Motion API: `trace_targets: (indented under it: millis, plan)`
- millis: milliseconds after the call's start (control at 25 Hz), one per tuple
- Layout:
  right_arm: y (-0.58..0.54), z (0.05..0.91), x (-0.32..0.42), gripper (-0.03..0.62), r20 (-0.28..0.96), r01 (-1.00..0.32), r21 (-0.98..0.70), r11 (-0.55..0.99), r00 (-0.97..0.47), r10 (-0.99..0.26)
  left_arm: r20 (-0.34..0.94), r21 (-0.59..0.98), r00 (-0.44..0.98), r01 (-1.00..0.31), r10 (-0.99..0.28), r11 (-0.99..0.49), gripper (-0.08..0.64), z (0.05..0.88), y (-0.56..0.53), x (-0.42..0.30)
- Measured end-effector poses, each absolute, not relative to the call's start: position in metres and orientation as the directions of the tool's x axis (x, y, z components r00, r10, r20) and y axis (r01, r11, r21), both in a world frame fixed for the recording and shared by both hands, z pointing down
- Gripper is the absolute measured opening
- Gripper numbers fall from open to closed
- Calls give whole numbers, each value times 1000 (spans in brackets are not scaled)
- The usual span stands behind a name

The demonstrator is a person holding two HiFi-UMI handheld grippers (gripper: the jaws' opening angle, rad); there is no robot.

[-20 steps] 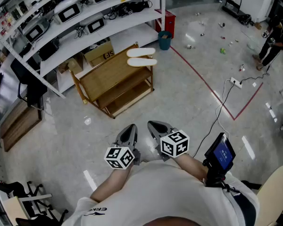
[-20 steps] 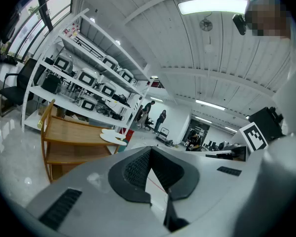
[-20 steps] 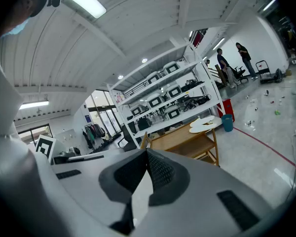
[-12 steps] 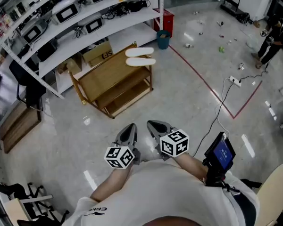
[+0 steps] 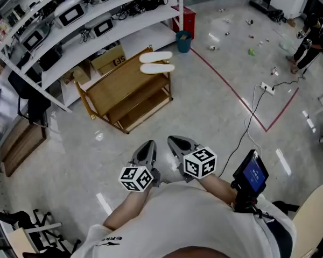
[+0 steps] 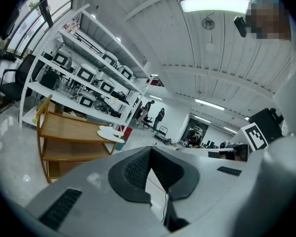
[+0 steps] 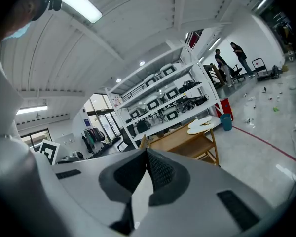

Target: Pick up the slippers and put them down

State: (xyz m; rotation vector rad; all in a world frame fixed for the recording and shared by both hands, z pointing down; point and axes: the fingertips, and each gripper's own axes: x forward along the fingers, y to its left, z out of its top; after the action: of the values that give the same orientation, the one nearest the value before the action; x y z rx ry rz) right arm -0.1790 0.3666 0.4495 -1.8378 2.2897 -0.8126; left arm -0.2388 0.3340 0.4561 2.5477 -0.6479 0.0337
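Note:
Two white slippers lie side by side on the top board of a wooden rack, at its far right end. They also show in the left gripper view as slippers and in the right gripper view as slippers. My left gripper and right gripper are held close to my body, well short of the rack, both shut with nothing between the jaws. The left gripper and right gripper point roughly level toward the rack.
White metal shelving with devices stands behind the rack. A teal bin and red box sit by its end. A red floor line, a power strip with cable, scattered litter and a standing person are to the right.
The rack and slippers have shifted slightly up and left in the head view as the view moved. Both grippers keep their place and stay shut.

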Motion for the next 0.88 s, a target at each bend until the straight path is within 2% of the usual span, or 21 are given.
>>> trace_targets:
  millis: [880]
  plan:
    - [396, 458, -78, 5, 233, -867, -488, 103, -243, -942, 173, 457, 895, -443, -411, -771, 3, 467, 362, -137]
